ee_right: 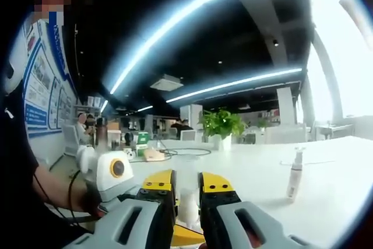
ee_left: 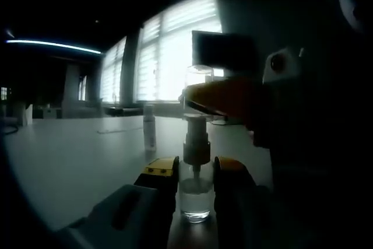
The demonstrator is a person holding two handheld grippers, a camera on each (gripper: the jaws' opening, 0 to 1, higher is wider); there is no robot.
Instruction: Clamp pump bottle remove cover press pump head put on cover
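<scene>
Bottle (ee_left: 195, 193) clamped upright in left gripper (ee_left: 195, 170), steadied; right gripper (ee_left: 233, 98) above it, apparently gripping clear cover (ee_right: 187, 199).

the left gripper view is dim and strongly backlit: daylight pours through the blinds of the windows (ee_left: 175, 51), blown out to white, while the left tool (ee_left: 195, 182) and the right tool (ee_left: 233, 97) in front of them sink into near-black shadow. the worktop (ee_left: 76, 150) carries a soft grey sheen. the right gripper view is brighter, lit by the ceiling light strips (ee_right: 192, 13), which smear into glare. straight lines bow towards the edges of both views, and distant detail is soft.
</scene>
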